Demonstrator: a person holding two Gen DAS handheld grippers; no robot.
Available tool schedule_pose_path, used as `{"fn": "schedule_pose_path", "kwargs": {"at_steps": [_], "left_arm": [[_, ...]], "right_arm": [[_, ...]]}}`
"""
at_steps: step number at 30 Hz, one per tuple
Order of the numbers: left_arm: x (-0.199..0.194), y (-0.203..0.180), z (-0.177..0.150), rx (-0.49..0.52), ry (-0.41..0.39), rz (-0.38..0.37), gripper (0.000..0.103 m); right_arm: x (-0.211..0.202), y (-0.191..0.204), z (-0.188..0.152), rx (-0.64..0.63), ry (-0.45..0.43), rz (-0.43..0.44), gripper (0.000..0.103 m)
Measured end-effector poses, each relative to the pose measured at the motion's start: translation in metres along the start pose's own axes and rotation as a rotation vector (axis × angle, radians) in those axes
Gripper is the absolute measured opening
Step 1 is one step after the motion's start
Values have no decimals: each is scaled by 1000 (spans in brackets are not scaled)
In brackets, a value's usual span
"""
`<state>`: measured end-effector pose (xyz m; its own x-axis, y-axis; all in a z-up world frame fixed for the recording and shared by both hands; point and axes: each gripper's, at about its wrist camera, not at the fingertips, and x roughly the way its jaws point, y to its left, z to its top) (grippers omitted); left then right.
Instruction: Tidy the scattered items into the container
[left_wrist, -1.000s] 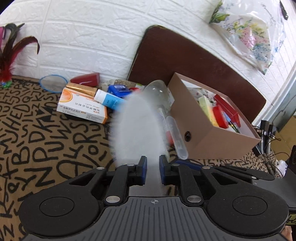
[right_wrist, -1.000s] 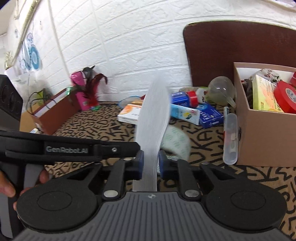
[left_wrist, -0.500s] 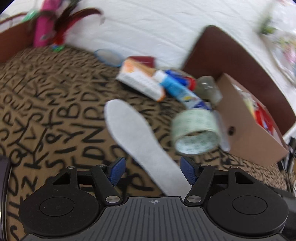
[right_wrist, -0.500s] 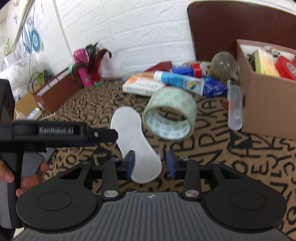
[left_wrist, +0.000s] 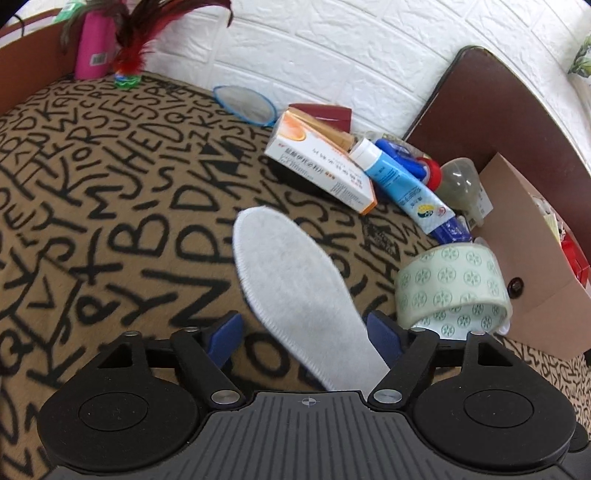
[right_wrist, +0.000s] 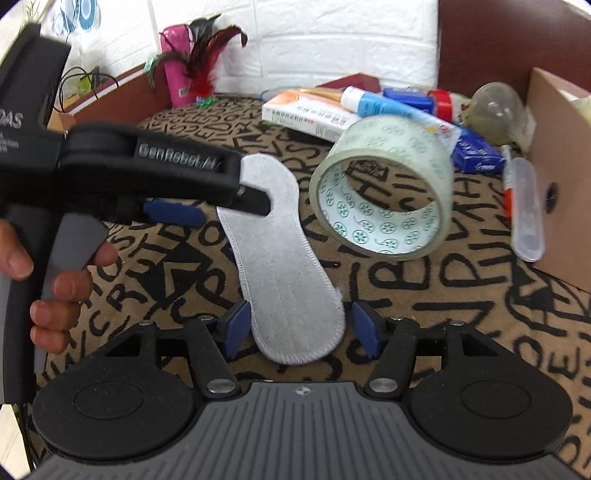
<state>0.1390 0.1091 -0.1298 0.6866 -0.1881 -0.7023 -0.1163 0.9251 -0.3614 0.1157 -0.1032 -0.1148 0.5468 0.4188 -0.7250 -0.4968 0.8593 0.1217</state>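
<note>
Right wrist alone shows toothbrush case (right_wrist: 527, 210).

The left gripper (left_wrist: 306, 334) is hovering with fingers (left_wrist: 223, 338) spread wide over a white insole (left_wrist: 295, 291) lying flat on the lettered tabletop (left_wrist: 110, 206). A tape roll (left_wrist: 452, 288) is sitting beside the cardboard box (left_wrist: 524, 266).

One white insole (left_wrist: 299, 291), one tape roll (left_wrist: 452, 284), one cardboard box (left_wrist: 524, 266), one white-and-orange carton (left_wrist: 317, 162), one blue tube (left_wrist: 399, 181).
</note>
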Motion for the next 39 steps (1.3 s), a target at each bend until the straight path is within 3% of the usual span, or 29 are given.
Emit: {"fn": "schedule_pose_path", "kwargs": {"at_steps": [3,4,7,10,11,12,14,16,17,18,22,29,34,39], "left_arm": [[8,-7,4,37,-7,1,82],[10,-10,6,46,-6,-4,74],[18,-13,10,50,18,-31,34],[22,-9,10,30,22,-59,35],[21,-8,10,23,21,-67,35],[21,-6,10,11,23,-78,36],[21,-5,10,-1,28,-101,45],[20,-9,10,12,40,-106,43],[19,-12,9,28,52,-106,25],[18,-15,7,42,67,-107,15],[5,-14,-2,15,80,-128,5],[-49,-26,-13,17,0,-153,3],[-90,-50,-3,56,-80,-197,3],[-109,-97,11,124,-134,-272,3]], "right_arm": [[8,5,5,-37,-4,2,74],[11,7,7,-51,-4,3,75],[18,16,9,-104,-3,8,82],[21,20,10,-138,-11,-2,78],[20,18,11,-130,-16,-1,69],[18,16,11,-123,-18,1,66],[17,12,12,-98,-11,17,66],[18,11,14,-92,-9,16,66],[19,13,14,-94,-10,10,67],[20,14,13,-91,-12,6,67],[12,13,11,-60,0,13,63],[-27,16,-1,-20,-45,54,62],[-67,26,1,-47,-141,44,62],[-112,18,7,-46,-250,-3,62]]}}
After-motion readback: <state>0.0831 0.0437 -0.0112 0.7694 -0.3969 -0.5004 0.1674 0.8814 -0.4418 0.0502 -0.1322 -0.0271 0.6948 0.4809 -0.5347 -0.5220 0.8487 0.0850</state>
